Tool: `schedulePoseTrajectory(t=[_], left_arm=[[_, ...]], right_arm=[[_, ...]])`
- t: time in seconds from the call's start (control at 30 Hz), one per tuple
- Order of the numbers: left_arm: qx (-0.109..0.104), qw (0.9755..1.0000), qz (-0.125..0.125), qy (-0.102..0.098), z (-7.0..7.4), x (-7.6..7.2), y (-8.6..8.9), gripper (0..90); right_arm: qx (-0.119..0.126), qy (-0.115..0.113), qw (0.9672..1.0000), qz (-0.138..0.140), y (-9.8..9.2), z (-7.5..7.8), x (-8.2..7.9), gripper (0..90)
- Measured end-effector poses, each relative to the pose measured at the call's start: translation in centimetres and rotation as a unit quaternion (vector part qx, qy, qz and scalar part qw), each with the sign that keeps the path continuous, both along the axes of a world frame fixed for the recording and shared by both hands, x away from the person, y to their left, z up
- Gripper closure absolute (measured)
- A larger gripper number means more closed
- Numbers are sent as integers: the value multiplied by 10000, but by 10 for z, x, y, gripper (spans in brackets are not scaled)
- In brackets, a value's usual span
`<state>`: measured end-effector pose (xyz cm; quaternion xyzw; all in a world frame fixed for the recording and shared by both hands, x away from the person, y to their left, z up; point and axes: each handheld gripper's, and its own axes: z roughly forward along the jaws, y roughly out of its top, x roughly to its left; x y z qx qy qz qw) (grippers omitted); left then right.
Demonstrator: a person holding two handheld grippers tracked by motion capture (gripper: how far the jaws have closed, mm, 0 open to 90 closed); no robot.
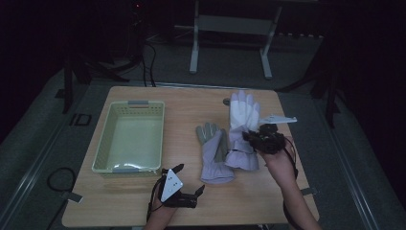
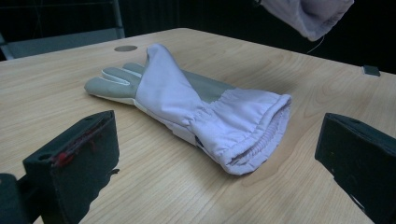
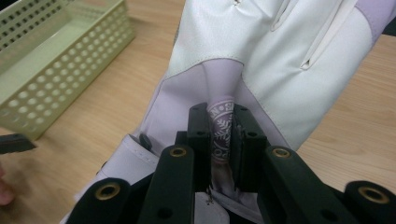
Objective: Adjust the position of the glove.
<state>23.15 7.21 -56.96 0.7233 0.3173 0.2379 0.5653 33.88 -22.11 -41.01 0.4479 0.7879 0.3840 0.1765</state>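
The wooden counter (image 1: 143, 206) carries everything, and the biggest thing on it is the pale green perforated basket (image 1: 128, 136), which sits on its left half. To the right of the basket, near the middle of the counter, the grey-palmed glove (image 1: 214, 153) lies flat with its fingertips pointing away from the person and its gathered lilac cuff toward them; in the left gripper view this same glove (image 2: 187, 105) rests between the two black jaws but well ahead of them, untouched. Just beside it on the right is the white glove (image 1: 243, 125), caught near the cuff by the right gripper (image 1: 261, 139), with its white fingers toward the far edge of the counter. In the right gripper view the gripper's fingers (image 3: 201, 135) are pressed together on a pinched fold of the white glove's (image 3: 261, 51) lilac fabric. The left gripper (image 1: 184, 178) rests at the near edge of the counter, below the basket's near right corner, with its fingers spread wide and nothing between them.
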Motion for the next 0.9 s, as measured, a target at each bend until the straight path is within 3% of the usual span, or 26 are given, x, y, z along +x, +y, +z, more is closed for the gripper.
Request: schedulePoseTrajectory(t=[0.33,0.47,0.6,0.9], left_arm=[[-21,10000,7,-11,0,0,0,0],[-19,10000,2,-9,0,0,0,0],[-13,10000,-6,-22,0,0,0,0],[-30,10000,-8,-5,0,0,0,0]], right_arm=[[11,241,9991,347,48,-14,-6,797],[-121,350,9984,428,61,-24,-4,797],[-315,516,9972,438,69,-40,2,797],[-501,887,9942,331,74,-74,17,794]])
